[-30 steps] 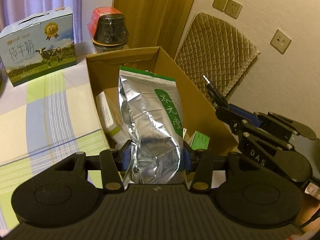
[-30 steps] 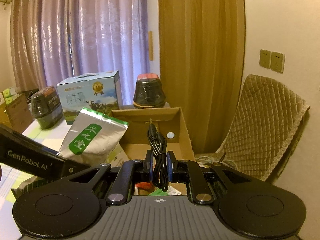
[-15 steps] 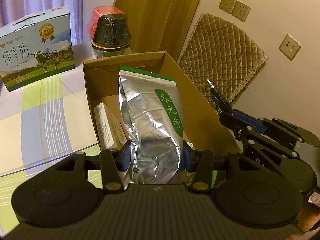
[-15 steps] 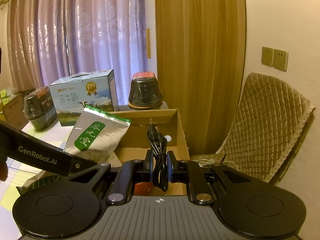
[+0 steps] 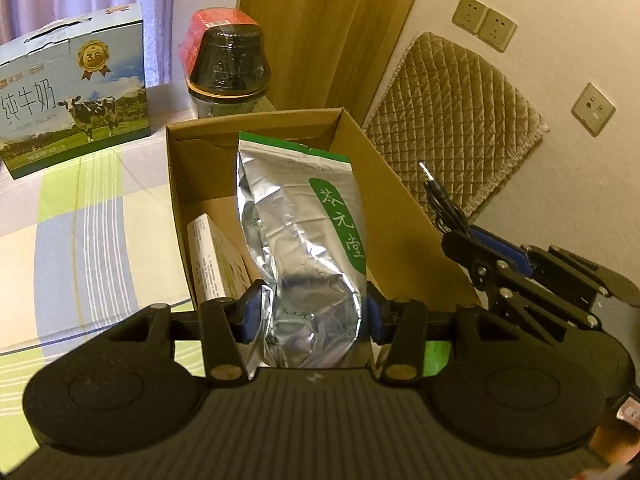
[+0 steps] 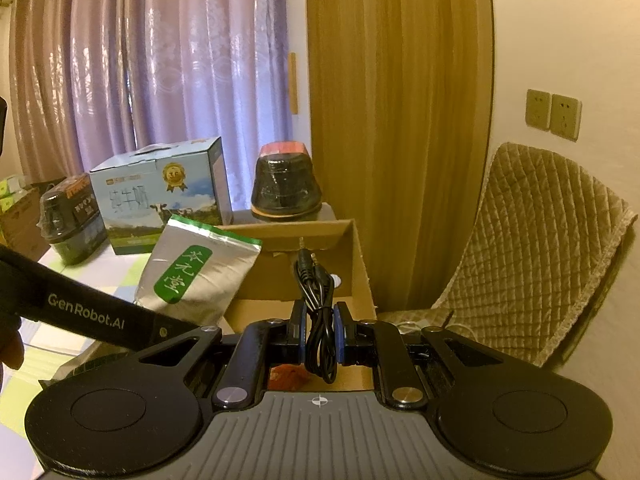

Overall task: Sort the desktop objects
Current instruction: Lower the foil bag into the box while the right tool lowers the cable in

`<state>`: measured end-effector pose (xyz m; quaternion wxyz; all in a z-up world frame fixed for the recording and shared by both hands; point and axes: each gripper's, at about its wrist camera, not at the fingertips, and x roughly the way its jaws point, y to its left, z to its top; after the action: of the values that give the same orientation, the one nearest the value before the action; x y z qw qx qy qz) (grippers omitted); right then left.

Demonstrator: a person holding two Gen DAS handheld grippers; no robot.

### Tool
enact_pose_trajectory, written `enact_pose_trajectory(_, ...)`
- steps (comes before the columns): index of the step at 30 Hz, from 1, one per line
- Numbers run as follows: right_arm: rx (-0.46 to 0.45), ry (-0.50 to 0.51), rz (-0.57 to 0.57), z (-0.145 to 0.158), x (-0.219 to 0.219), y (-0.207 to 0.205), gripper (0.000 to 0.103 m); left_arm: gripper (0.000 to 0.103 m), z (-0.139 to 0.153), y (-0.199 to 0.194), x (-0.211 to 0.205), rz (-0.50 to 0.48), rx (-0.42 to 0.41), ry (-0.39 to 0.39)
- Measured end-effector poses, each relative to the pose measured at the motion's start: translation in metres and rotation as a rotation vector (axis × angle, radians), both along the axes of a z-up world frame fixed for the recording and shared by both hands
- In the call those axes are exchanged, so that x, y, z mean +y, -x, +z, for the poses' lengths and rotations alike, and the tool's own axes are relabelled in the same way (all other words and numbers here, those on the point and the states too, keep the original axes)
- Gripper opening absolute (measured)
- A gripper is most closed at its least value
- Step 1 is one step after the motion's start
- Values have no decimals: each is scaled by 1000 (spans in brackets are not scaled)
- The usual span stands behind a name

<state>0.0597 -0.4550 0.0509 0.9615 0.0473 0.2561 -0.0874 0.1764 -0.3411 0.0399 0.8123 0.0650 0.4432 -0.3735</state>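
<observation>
Left gripper (image 5: 314, 314) closed on the lower part of a silver foil pouch (image 5: 304, 240) with a green label strip, both blue pads pressed against its sides; pouch held upright over the open cardboard box (image 5: 404, 208), its top edge level with the box's far wall. Right gripper (image 6: 320, 330) clamped narrowly on a coiled black audio cable (image 6: 316, 300), plug end pointing up, bundle hanging a little below the pads; this gripper sits above the near end of the same box, just to the right of the pouch. In the left wrist view the right gripper appears at the box's right wall with the cable plug sticking up. Inside the box: a white carton (image 5: 214, 260) leaning against the left wall; a green item at the near right corner, mostly hidden. Box stands at the right edge of the bench (image 5: 80, 216), which carries a checked green, blue and cream cloth. Behind the box, at the far edge: a milk carton case (image 5: 72, 112) with a cow picture and a dark jar (image 5: 228, 68) with a red top. A second dark jar (image 6: 68, 216) stands left of the milk case. A quilted chair back (image 6: 536, 240) stands to the right, off the bench.
</observation>
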Motion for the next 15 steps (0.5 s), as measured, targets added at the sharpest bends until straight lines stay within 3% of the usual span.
enact_pose_trajectory(15, 18, -14, 9, -7, 7, -3, 10, 49, 12, 8, 35, 51, -49, 29)
